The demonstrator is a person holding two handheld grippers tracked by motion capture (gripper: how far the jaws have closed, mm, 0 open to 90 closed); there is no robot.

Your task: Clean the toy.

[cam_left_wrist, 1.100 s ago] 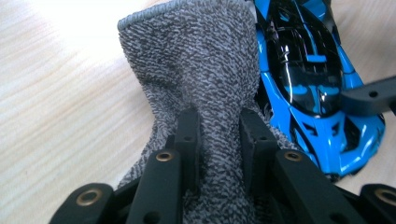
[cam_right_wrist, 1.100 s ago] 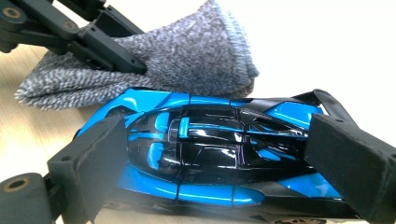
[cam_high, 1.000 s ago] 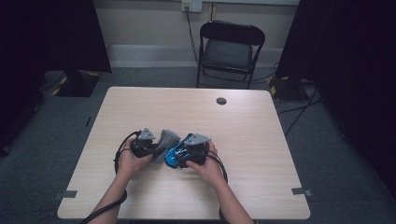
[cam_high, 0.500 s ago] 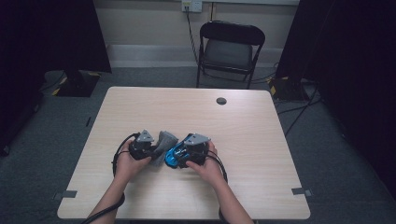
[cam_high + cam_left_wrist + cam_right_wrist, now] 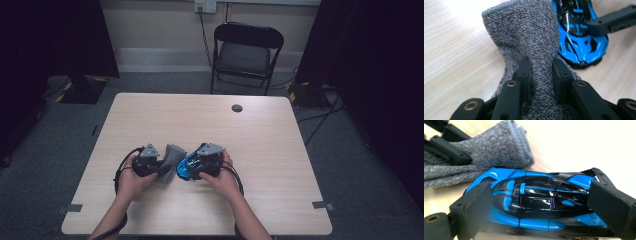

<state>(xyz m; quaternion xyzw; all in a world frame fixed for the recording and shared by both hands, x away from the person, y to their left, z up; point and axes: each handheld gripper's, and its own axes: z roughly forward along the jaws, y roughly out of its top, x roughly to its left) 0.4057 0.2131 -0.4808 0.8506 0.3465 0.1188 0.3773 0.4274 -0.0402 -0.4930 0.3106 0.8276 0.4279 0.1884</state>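
Note:
A grey knitted cloth point(image 5: 173, 156) lies bunched on the wooden table point(image 5: 225, 130), and my left gripper point(image 5: 161, 169) is shut on it. In the left gripper view both pads pinch a fold of the cloth point(image 5: 529, 32), which stands up ahead of the left gripper point(image 5: 540, 67). Right beside it sits a blue and black toy car point(image 5: 185, 169). My right gripper point(image 5: 194, 167) is shut on the car point(image 5: 536, 202), one pad point(image 5: 477, 202) at one end and the other at the far end. The cloth point(image 5: 494, 150) touches the car's side.
A round cable hole point(image 5: 237, 108) sits near the table's far edge. A black folding chair point(image 5: 247, 55) stands behind the table. Dark curtains hang at left and right. Tape marks point(image 5: 320, 205) lie near the front corners.
My left gripper with the cloth has edged slightly left and toward the table's front. The right gripper and the car have stayed put.

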